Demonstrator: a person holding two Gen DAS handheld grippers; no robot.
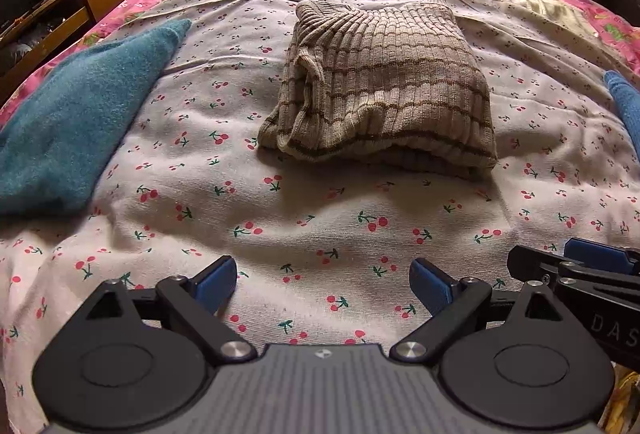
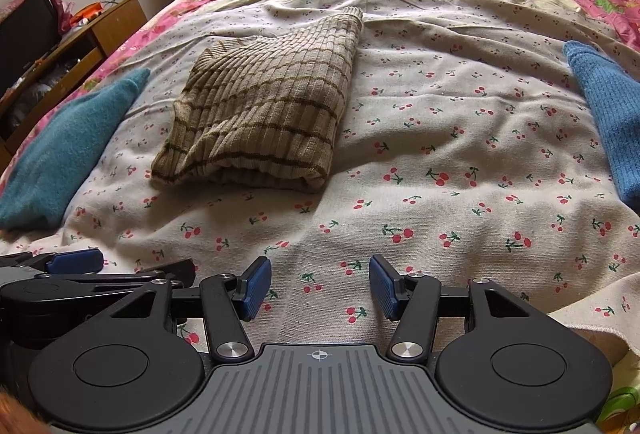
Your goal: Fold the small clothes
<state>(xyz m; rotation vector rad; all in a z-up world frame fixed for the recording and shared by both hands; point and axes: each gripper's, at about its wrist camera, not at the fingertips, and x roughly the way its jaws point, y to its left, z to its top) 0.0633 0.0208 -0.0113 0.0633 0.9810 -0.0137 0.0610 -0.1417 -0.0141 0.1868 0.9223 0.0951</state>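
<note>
Both hand-held grippers, left (image 1: 323, 284) and right (image 2: 320, 286), gape empty before the folded sweater (image 1: 380, 90).

On the cherry sheet (image 2: 400, 154) lie three knits: one folded striped sweater (image 2: 260, 114), one teal piece (image 2: 68, 150) to the sweater's left and one blue piece (image 2: 608, 118) to its right, plus two grippers nearest the cameras.

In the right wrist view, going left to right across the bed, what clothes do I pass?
Teal fuzzy garment at the left edge → folded beige ribbed sweater with brown stripes left of centre → bright blue knitted garment at the right edge. All lie apart on the cherry-print sheet.
</note>
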